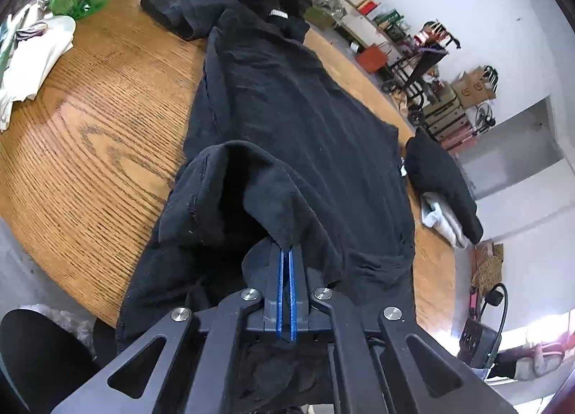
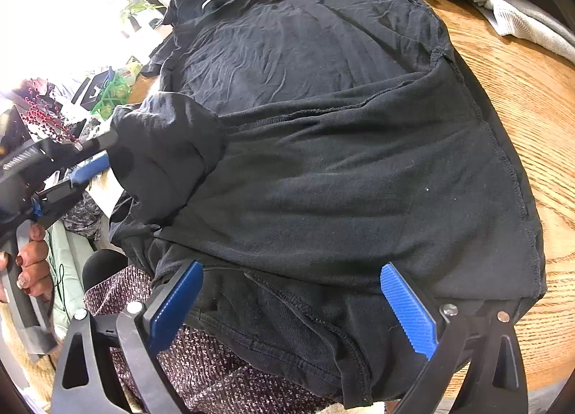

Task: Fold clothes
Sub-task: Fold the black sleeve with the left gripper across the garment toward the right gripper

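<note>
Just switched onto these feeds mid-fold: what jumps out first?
A black garment spread across most of the wooden table, its near hem hanging over the edge. The left gripper is shut on a bunched fold of that cloth, while the right gripper sits wide open at the near hem. A second dark folded garment lies on a pale grey one on the table just past the black garment's right edge.

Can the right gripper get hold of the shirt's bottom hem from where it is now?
Probably yes. The right gripper has its jaws wide open just short of the black shirt, whose hem hangs off the table edge with nothing between.
</note>
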